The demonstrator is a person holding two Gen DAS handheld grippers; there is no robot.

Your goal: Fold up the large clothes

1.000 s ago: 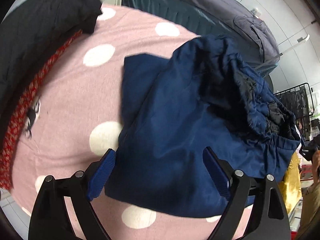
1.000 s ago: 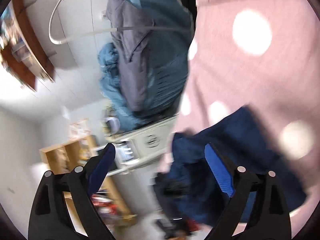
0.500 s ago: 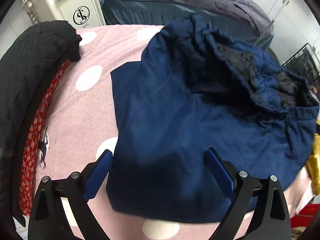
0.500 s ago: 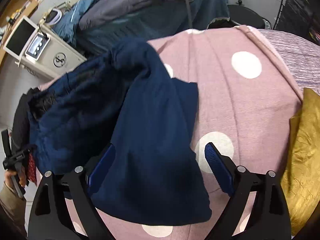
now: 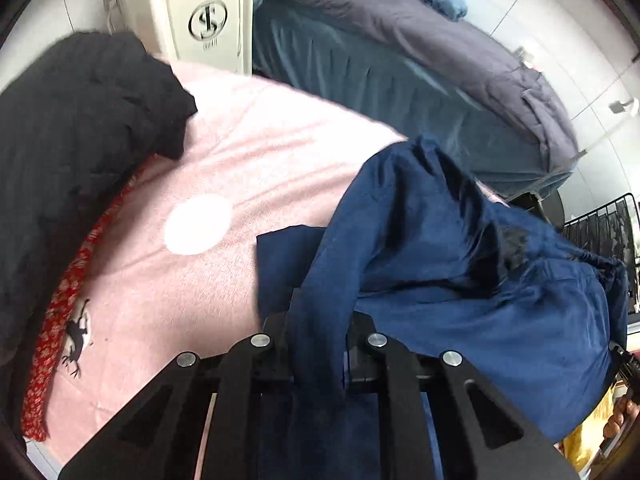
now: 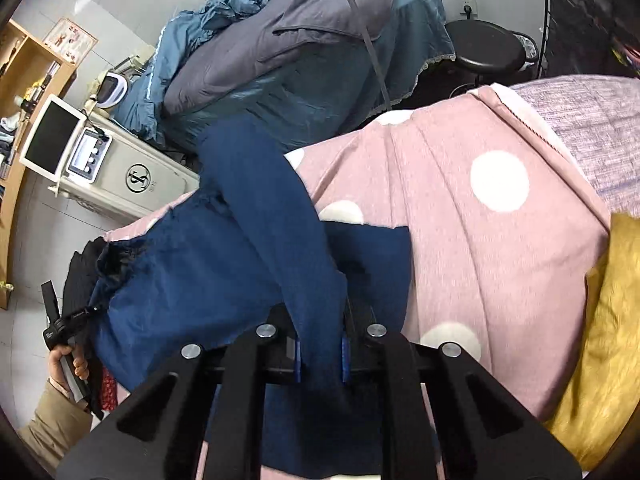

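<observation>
A navy blue garment (image 5: pixel 480 300) with a dark quilted lining lies bunched on a pink sheet with white dots (image 5: pixel 240 160). My left gripper (image 5: pixel 318 320) points steeply down at its near edge. Its jaws are closing and a raised ridge of navy fabric is pinched between them. In the right wrist view the same garment (image 6: pixel 192 280) stretches up from the pink sheet (image 6: pixel 480 260). My right gripper (image 6: pixel 320 332) has its jaws closing, and its blue pads (image 6: pixel 297 356) squeeze a fold of the fabric.
A black garment (image 5: pixel 80 140) and a red patterned cloth (image 5: pixel 60 320) lie at the sheet's left. A white appliance (image 5: pixel 200 12) and a bed with grey and teal bedding (image 5: pixel 400 60) stand behind. A yellow cloth (image 6: pixel 600 340) lies at the right; a black stool (image 6: pixel 488 52) stands beyond.
Both grippers went from wide open above the garment to closed on its navy fabric. The cloth now rises in a ridge between each pair of fingers.
</observation>
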